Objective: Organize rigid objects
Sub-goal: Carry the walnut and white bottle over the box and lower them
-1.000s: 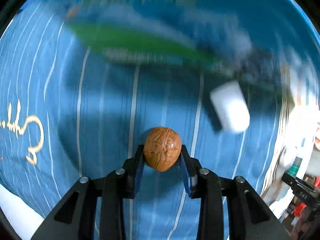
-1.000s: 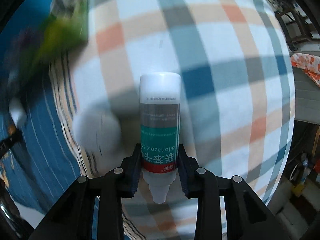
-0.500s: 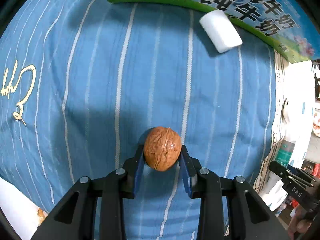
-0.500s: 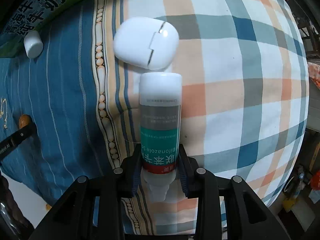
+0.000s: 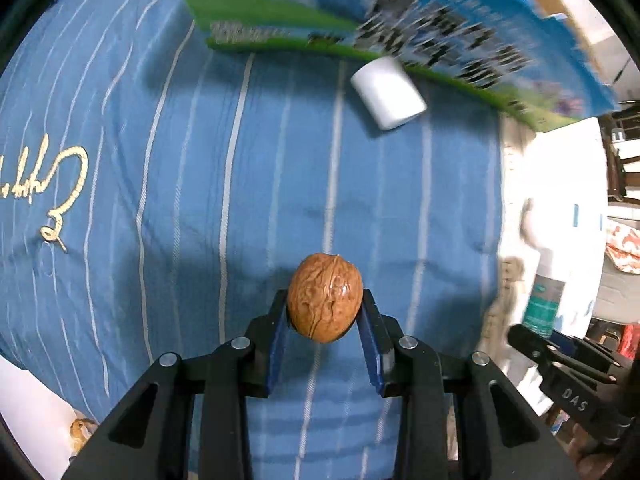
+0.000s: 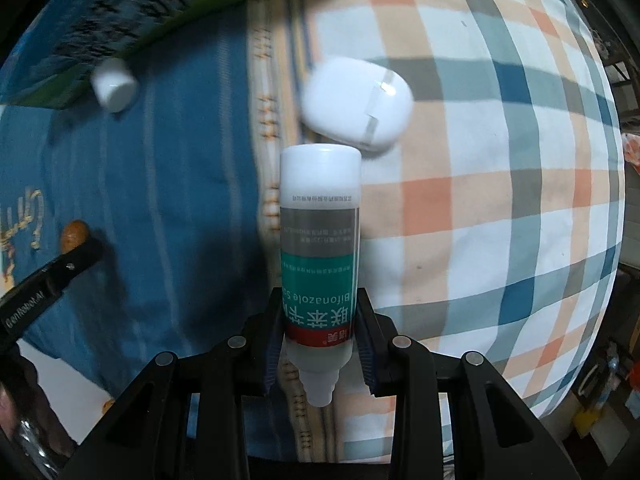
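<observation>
Both views are motion-blurred now, where half a second back they were sharp, so both hands look to be travelling. In the left view the white cap (image 5: pixel 387 94) and green-and-blue milk carton (image 5: pixel 400 40) sit lower and closer than before. In the right view the white earbud case (image 6: pixel 357 106) has shifted rightward of the bottle. Judgement: both items are mid-carry, neither placed.

Left claw (image 5: pixel 325 322): narrowly open, closed on a walnut (image 5: pixel 325 297) pinched between its blue pads, held above the blue striped bedsheet (image 5: pixel 160 220).

Right claw (image 6: pixel 320 334): clamped on the lower body of a Bifonazole solution bottle (image 6: pixel 319 240), nozzle toward the camera, white base pointing away, over the seam where the striped sheet meets the plaid sheet (image 6: pixel 500 200).
</observation>
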Motion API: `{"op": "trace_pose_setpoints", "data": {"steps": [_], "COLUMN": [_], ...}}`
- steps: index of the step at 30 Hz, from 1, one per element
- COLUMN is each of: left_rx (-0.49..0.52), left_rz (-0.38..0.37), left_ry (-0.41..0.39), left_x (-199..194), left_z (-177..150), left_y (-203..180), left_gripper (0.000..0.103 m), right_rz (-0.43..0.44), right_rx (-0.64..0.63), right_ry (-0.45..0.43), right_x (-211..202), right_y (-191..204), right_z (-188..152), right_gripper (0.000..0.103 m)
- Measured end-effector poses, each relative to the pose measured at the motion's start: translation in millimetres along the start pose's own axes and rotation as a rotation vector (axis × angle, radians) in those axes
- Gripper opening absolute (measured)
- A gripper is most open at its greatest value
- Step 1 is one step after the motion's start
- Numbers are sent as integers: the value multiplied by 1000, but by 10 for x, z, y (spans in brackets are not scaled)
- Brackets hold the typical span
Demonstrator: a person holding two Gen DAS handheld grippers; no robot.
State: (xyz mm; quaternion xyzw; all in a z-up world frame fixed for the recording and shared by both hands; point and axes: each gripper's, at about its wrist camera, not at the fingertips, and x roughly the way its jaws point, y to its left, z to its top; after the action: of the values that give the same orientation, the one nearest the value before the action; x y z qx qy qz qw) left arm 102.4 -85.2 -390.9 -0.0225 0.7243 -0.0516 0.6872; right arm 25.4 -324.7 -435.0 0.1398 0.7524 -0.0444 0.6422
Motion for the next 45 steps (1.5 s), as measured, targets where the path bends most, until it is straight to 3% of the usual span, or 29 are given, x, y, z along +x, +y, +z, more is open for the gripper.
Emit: {"op": "trace_pose_setpoints", "data": {"steps": [4, 10, 17, 22, 26, 29, 35, 41, 45], "left_rx": [29, 80, 107, 114, 106, 98, 74, 57, 75], "left_rz": [-35, -93, -145, -134, -110, -85, -42, -22, 22], "left_ry": [-47, -153, -276, -355, -364, -341, -215, -55, -13], "left_x": [-375, -1063, -1732, -2044, -2028, -1888, -1292, -610, -331], "left_z": [-78, -78, 293, 743, 1099, 1395, 1906, 2242, 2343], "left_y": [-123, -296, -334, -368, -335, -284, -150, -63, -66], "left_gripper": [31, 31, 31, 31, 31, 31, 31, 31, 31], "right_rz": [59, 156, 236, 219, 154, 99, -20, -123, -204], "right_rx": [-27, -78, -117, -102, -75, -46, -5, -4, 0], "right_ry": [-45, -155, -297, -379, -398, -359, -237, -160, -130], "right_x": [-281, -1018, -1921, -2239, -2258, -2087, -1537, -1051, -868], "right_y": [125, 281, 477, 576, 544, 517, 491, 536, 574], "right_z": [-44, -17, 421, 993, 1449, 1883, 2542, 2885, 3032], "right_gripper": [35, 35, 35, 35, 35, 35, 35, 35, 35]}}
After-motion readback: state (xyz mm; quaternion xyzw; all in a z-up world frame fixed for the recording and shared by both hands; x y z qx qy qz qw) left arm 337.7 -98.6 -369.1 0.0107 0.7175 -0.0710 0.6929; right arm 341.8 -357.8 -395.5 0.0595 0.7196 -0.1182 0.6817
